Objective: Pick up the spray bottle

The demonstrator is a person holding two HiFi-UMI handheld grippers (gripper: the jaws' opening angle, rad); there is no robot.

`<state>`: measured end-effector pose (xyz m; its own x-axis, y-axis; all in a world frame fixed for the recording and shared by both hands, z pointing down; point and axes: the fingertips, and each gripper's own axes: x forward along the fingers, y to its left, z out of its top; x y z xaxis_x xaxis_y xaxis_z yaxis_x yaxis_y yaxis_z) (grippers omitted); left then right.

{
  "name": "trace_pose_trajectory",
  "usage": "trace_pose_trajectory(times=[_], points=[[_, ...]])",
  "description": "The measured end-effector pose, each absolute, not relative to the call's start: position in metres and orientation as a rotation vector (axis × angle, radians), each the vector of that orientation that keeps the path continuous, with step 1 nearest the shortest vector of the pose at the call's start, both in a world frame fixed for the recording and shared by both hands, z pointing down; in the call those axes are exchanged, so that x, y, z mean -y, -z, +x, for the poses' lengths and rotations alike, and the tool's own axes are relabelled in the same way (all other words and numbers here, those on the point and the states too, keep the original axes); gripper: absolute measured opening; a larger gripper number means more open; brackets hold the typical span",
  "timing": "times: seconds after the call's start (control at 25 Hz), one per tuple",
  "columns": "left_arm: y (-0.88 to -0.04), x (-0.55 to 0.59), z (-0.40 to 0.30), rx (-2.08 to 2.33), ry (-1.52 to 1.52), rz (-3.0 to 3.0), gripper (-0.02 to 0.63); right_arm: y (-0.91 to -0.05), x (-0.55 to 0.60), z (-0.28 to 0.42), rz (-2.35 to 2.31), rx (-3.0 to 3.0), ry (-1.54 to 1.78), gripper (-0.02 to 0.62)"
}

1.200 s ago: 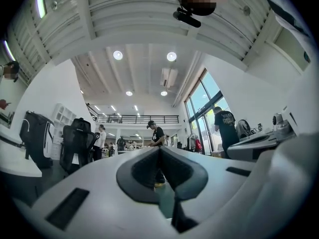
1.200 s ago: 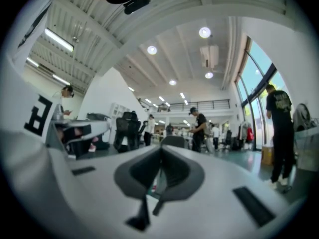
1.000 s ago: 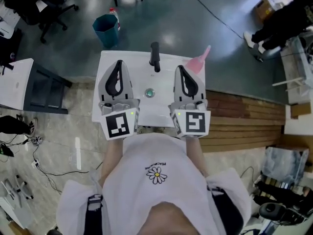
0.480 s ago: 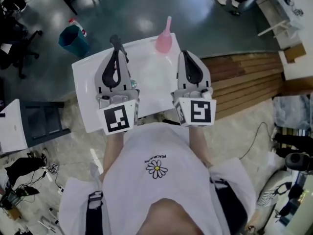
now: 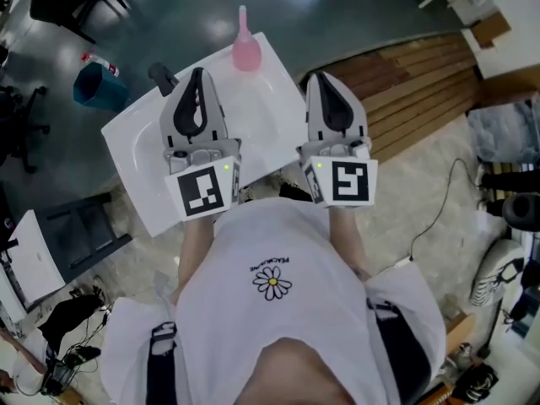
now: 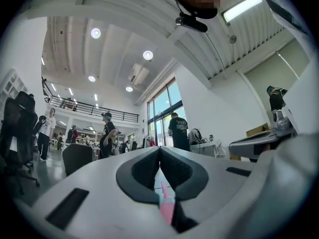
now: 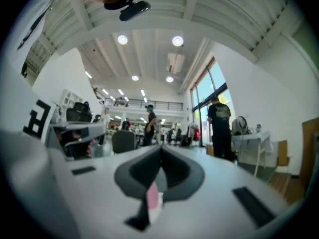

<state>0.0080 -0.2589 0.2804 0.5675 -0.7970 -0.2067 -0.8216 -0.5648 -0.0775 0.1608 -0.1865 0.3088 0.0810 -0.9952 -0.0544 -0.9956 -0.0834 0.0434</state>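
Observation:
The pink spray bottle (image 5: 245,49) stands at the far edge of the white table (image 5: 135,154), its nozzle pointing away. My left gripper (image 5: 197,74) hovers over the table, shut and empty, its tips short of the bottle and to its left. My right gripper (image 5: 318,78) is also shut and empty, over the table's right edge, right of the bottle. In the left gripper view the jaws (image 6: 159,151) meet, and the pink bottle (image 6: 166,208) shows low in the gap behind them. The right gripper view has its jaws (image 7: 160,151) closed too, with a sliver of the bottle (image 7: 151,195) below.
A black upright object (image 5: 161,77) stands on the table left of the left gripper. A teal bin (image 5: 89,87) sits on the floor beyond. Wooden planks (image 5: 413,70) lie to the right, a white desk (image 5: 34,256) to the left. People stand in the hall.
The head view has swung round: the table and pink bottle have slid from upper right to upper left. Both grippers kept their place before the person and stayed shut.

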Motion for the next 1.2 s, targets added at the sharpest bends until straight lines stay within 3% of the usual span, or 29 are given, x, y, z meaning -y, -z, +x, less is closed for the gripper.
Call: trace_pose_trajectory(times=[0.48,0.56,0.72,1.0,1.2], points=[[-0.289,0.278,0.017,-1.369,-0.199,-2.686,0.027,-0.32,0.193,0.157,-2.3,-2.152,-0.064,0.029],[-0.287,0.286,0.022,-1.351,-0.204,-2.699,0.071,-0.321,0.194,0.157,-2.299,-2.152,-0.06,0.029],[-0.288,0.304,0.028,-1.357,-0.236,-2.757,0.099,-0.329,0.195,0.16,-2.314,-2.147,-0.029,0.029],[-0.315,0.334,0.058,-1.312,-0.162,-2.846,0.249,-0.341,0.186,0.173,-2.361,-2.115,0.014,0.029],[-0.345,0.357,0.077,-1.314,-0.079,-2.898,0.282,-0.351,0.181,0.18,-2.405,-2.091,0.046,0.029]])
